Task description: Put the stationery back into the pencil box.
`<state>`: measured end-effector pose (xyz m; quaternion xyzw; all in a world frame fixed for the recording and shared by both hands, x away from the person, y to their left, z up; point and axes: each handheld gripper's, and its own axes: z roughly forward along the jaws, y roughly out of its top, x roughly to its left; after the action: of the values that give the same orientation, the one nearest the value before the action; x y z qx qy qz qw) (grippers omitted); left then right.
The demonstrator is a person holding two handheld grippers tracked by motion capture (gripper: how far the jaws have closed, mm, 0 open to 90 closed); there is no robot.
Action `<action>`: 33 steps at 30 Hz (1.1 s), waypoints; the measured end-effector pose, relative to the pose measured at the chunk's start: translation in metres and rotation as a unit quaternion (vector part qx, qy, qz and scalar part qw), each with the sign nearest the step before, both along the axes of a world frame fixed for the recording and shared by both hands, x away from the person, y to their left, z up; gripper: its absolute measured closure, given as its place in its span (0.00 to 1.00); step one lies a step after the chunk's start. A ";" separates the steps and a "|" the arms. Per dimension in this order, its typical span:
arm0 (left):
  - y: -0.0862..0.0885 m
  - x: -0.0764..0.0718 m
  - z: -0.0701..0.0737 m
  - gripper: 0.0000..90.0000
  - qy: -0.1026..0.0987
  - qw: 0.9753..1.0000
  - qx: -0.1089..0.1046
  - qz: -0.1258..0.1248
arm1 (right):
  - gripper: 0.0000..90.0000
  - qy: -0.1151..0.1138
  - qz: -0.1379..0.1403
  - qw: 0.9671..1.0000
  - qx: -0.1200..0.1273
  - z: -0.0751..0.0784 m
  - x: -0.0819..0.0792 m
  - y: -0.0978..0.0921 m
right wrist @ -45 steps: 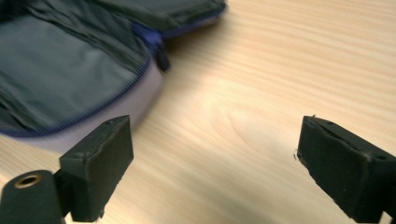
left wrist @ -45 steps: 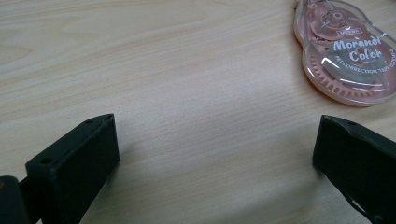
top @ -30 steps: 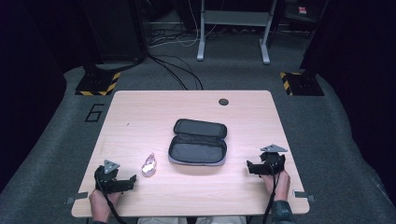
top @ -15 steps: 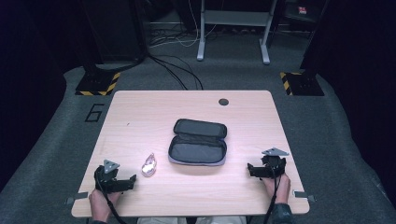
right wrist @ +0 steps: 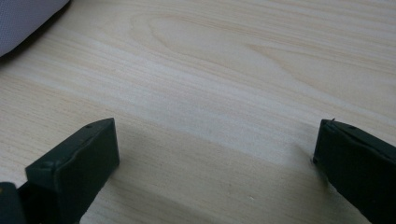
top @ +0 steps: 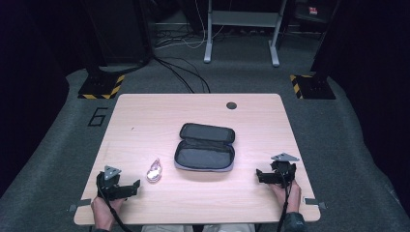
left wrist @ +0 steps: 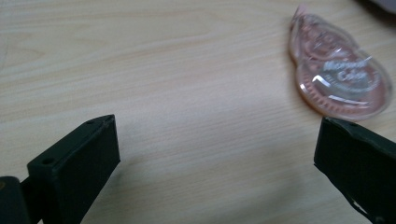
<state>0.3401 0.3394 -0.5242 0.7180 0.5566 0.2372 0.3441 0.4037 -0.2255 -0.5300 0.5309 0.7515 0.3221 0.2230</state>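
Left gripper [top: 126, 187] rests low at the near-left of the tabletop [top: 145, 121], fingers [left wrist: 74, 163] spread wide with nothing between them. Right gripper [top: 263, 176] sits at the near-right edge, fingers [right wrist: 74, 163] likewise released and empty, bare wood between them.

Thing in hand, by position: a small clear pink teardrop-shaped tape dispenser [top: 154, 170], lying flat on the tabletop just beyond the left gripper and just left of the pencil case [top: 205, 147]. In the left gripper view the dispenser [left wrist: 338, 77] lies ahead and off to the right, near the right finger but apart from it; white lettering on its shell, not legible in full.

Handling, judged: hard moulded plastic shell, light, stiff, smooth and likely slippery on the wood. A flat-lying piece gives little height to pinch; best hold looks to be across the narrower waist or the two long edges, fingers brought low, squeeze gentle so it does not skate out.

Pencil case: dark fabric, zipped open, lid folded back, inside looks empty; soft walls, may shift if nudged.

Count: one dispenser, one case, two grippers, one round dark grommet [top: 231, 105] at the far side.
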 end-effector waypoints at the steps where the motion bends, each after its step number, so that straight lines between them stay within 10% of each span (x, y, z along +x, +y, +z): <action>1: -0.003 -0.001 0.003 0.00 -0.005 1.000 -0.008 0.000 | 0.00 0.000 0.000 1.000 0.000 0.000 0.000 0.000; 20: -0.061 0.021 0.013 0.00 -0.002 0.999 -0.023 -0.039 | 0.00 0.000 0.000 1.000 0.000 0.000 0.000 0.000; 33: -0.075 0.040 0.002 0.18 0.006 0.999 -0.028 -0.036 | 0.00 0.000 0.000 1.000 0.000 0.000 0.000 0.000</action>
<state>0.3803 0.2647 -0.5225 0.7290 0.5389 0.2048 0.3691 0.4040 -0.2251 -0.5300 0.5308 0.7514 0.3219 0.2236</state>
